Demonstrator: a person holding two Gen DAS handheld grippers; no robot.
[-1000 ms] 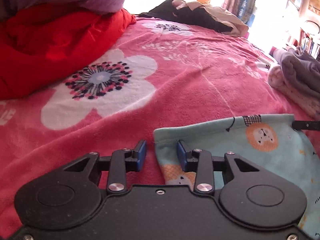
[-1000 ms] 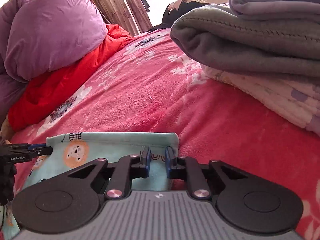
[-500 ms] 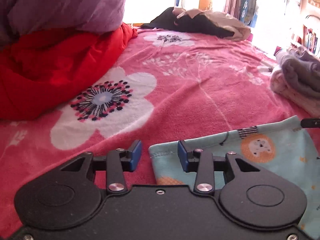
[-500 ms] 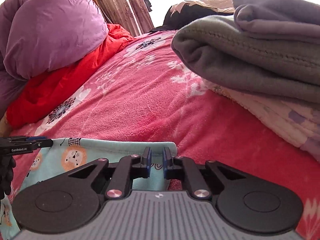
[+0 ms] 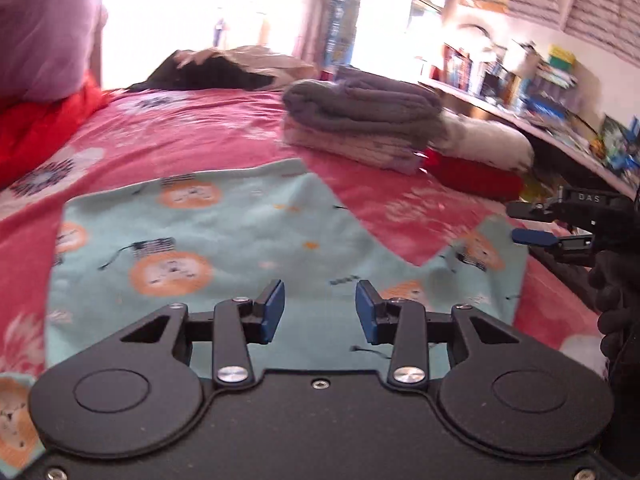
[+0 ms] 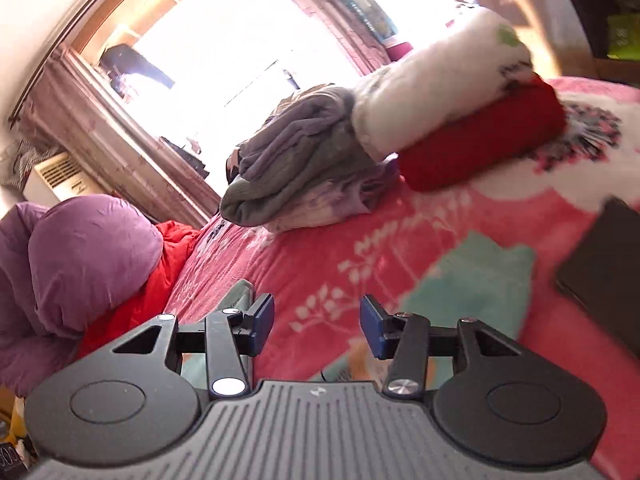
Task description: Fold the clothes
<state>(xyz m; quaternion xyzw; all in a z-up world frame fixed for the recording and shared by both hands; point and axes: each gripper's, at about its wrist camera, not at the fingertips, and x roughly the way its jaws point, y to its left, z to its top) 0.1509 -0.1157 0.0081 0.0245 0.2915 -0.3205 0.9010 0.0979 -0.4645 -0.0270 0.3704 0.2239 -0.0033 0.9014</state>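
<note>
A teal garment [image 5: 224, 248] printed with orange lions lies spread flat on the pink flowered blanket [image 5: 192, 136]. My left gripper [image 5: 320, 312] hovers over its near part, open, with nothing pinched between the blue pads. My right gripper [image 5: 524, 224], in a dark-gloved hand, sits at the garment's right corner. In the right wrist view this gripper [image 6: 316, 328] is rolled sideways and its jaws are opening. Only blanket shows between them, and a piece of the teal garment [image 6: 472, 284] lies just beyond to the right.
A folded grey stack [image 5: 360, 108] and a white roll on a red bundle [image 5: 480, 152] lie behind the garment. A purple pillow [image 6: 80, 256] and red quilt [image 6: 160, 280] are at the left. A dark flat object [image 6: 608, 276] is at the right. Cluttered shelves [image 5: 520, 80] line the wall.
The right gripper, earlier shut on the garment's hem, has opened and rolled. Both views have swung right, so the folded stacks now show ahead. The garment lies spread out.
</note>
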